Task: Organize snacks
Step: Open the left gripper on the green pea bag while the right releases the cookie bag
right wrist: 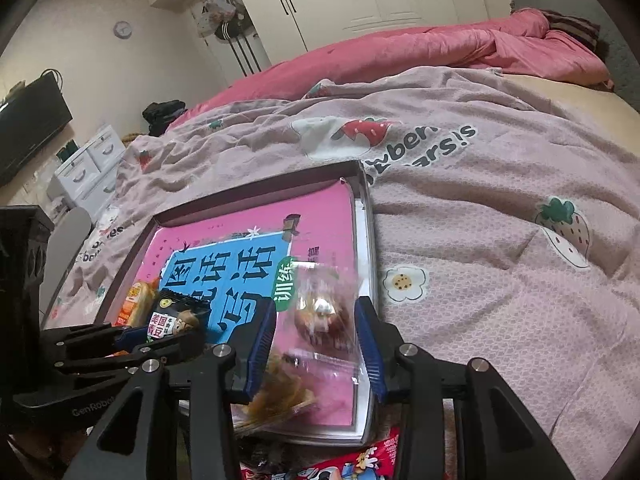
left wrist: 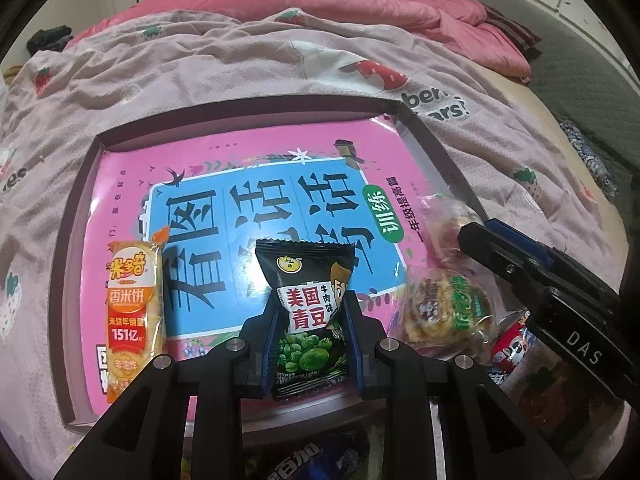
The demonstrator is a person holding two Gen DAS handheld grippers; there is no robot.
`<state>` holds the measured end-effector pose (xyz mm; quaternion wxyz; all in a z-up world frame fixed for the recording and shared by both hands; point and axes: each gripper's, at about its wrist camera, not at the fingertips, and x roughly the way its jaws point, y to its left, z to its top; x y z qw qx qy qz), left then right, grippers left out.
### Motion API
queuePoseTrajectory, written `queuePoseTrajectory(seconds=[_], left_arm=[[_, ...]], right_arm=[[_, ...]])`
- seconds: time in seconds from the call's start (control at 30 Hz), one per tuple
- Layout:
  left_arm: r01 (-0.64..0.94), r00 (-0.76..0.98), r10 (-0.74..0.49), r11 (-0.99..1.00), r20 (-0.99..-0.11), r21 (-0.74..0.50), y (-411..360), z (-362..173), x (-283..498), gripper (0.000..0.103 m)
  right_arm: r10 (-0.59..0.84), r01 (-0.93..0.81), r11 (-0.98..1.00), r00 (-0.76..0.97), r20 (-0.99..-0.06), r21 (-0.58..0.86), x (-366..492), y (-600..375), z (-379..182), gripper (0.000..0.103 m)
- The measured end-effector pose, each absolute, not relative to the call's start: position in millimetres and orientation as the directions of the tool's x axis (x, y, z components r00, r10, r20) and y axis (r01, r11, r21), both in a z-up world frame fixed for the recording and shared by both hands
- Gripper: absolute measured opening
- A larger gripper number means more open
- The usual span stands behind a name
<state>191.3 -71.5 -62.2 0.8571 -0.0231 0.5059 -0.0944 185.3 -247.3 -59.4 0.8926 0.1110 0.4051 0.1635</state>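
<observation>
**Both grippers holding snack packs over the tray**

Left wrist view: the left gripper point(left wrist: 310, 330) has its blue pads pressed against both sides of a black green-pea packet point(left wrist: 308, 312), so it's pinching that one. The packet sits over the near edge of a shallow tray point(left wrist: 80, 200) lined with a pink-and-blue book point(left wrist: 248, 184), all of it on a strawberry-print blanket point(left wrist: 200, 60). At about 9 o'clock from the packet lies an orange rice cracker pack point(left wrist: 134, 312) on the book. Over at 3 o'clock there's a clear bag of pastries point(left wrist: 444, 304), with the right gripper point(left wrist: 480, 240) coming in from the right edge; how it stands is hard to tell from here.

Right wrist view: the right gripper point(right wrist: 316, 332) has the clear bag of pastries point(right wrist: 324, 312) between its pads, which look closed on the crinkly plastic, blurry though. At 9 o'clock the left gripper point(right wrist: 160, 332) holds the pea packet point(right wrist: 172, 312). A red snack wrapper point(right wrist: 352, 464) peeks out at 6 o'clock, below the tray.
</observation>
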Motion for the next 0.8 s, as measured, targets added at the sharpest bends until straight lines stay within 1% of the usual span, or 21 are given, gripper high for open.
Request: queuePoseTrajectory(seconds=[0.23,0.43,0.67,0.8], left_arm=[[0.126,0.468,-0.18,0.983,-0.865,-0.136,-70,-60,191,0.029],[0.12,0.468,-0.191,0.981,-0.863,-0.152,-67,-57,191,0.031],[0.12,0.491,-0.201,0.979,-0.848,-0.163,-65,-46,188,0.054],[0.12,0.502,-0.201,0.979,-0.841,-0.162,-64,-42,186,0.056]], right_arm=[[0.39,-0.223,0.919,0.622,-0.679,0.324,184,-243,-55,0.042],[0.382,-0.219,0.923,0.629,-0.677,0.317,183,-244,-53,0.047],[0.375,-0.218,0.925,0.636,-0.674,0.31,182,-246,-51,0.051],[0.369,-0.22,0.928,0.644,-0.67,0.3,180,-247,-49,0.052]])
